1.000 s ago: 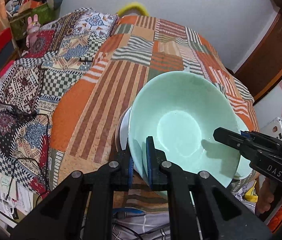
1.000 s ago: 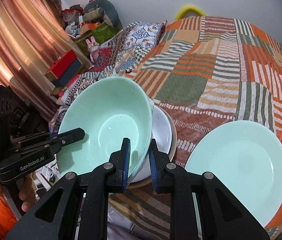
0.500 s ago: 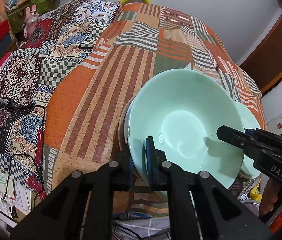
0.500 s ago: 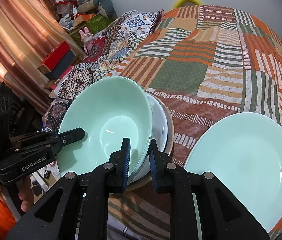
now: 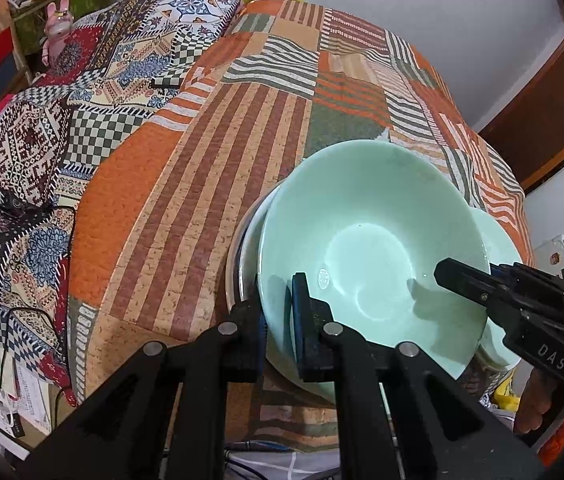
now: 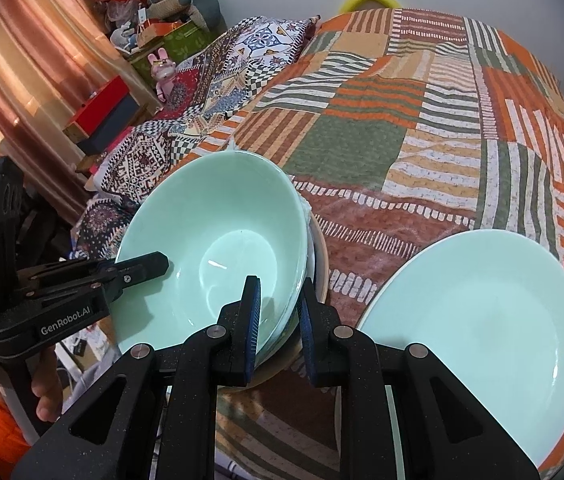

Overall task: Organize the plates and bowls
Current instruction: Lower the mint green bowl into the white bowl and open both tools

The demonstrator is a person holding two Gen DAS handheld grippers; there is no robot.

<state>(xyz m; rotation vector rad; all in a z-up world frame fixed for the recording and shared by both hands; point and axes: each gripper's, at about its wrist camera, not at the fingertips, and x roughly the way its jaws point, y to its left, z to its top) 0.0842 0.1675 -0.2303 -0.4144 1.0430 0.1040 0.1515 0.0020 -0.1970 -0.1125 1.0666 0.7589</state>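
Green bowl (image 5: 370, 248) tilted over the white bowl (image 5: 251, 240) on the bed (image 5: 210, 152), rim clamped at opposite sides by left tool (image 5: 280, 320), six o'clock, and right tool (image 6: 280, 316), both closed on it; green plate (image 6: 478, 320) at three o'clock.

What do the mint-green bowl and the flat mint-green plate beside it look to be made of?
Mint-green bowl: looks like glazed ceramic or opal glass, possibly melamine; it is glossy, with sharp light reflections on its inner base and a thin, even rim.
Flat mint-green plate: seemingly the same ware, with matching colour and a smooth, softly shiny face.
Neither shows chips or texture that would settle it.
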